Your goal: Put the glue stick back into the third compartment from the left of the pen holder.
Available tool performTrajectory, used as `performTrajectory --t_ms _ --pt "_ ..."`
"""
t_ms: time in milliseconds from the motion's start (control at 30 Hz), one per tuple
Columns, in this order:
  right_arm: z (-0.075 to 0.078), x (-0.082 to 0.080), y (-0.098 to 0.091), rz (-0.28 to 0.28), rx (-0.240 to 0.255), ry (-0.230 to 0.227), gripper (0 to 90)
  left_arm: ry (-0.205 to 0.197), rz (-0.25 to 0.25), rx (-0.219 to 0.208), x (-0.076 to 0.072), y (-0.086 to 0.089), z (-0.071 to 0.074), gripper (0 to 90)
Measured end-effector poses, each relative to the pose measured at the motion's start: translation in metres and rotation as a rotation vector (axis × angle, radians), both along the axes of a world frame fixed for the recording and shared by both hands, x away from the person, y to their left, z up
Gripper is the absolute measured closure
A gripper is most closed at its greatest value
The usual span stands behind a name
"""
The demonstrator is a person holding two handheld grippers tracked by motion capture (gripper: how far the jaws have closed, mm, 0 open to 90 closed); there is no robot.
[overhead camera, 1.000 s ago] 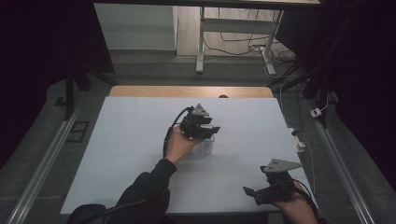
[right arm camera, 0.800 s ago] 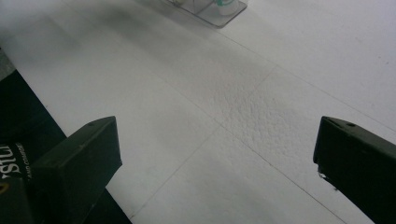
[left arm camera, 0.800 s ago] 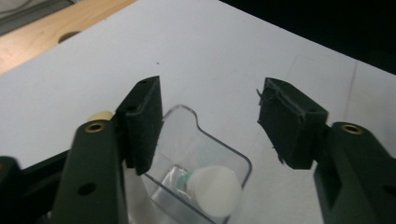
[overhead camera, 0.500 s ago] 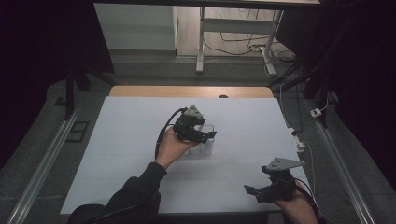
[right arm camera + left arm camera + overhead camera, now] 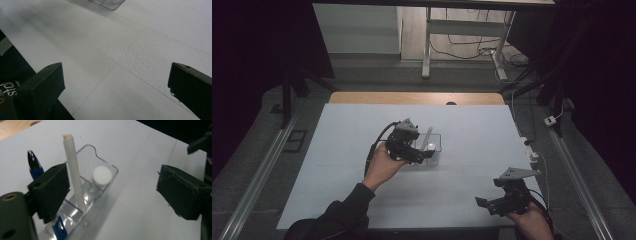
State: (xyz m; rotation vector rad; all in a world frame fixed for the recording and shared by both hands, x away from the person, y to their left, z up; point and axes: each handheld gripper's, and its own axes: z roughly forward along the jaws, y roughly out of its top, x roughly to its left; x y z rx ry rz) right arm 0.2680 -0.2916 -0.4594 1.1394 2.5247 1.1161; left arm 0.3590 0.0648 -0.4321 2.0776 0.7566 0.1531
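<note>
clear plastic organiser [image 5: 105, 167] near the middle of the white table [image 5: 472, 125], divided into compartments; a white pen [image 5: 74, 172] stands tilted in one, a blue pen [image 5: 33, 165] leans in another, and a white round cap [image 5: 102, 175] sits in the end compartment. left gripper [image 5: 422, 154], just beside the organiser, jaws spread and just been opening, nothing between the pads. right gripper [image 5: 486, 204], well apart at the table's near right edge, jaws spread wide over bare table.
</note>
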Motion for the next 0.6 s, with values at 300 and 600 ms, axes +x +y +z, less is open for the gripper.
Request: performTrajectory --t_ms 300,600 --pt "-0.001 0.002 -0.001 -0.004 0.009 0.021 0.6 0.019 -0.004 0.008 -0.021 0.017 -0.003 0.8" --pt "-0.001 0.002 -0.001 -0.003 0.010 0.024 0.6 0.046 0.018 -0.073 -0.043 0.046 -0.012 0.0"
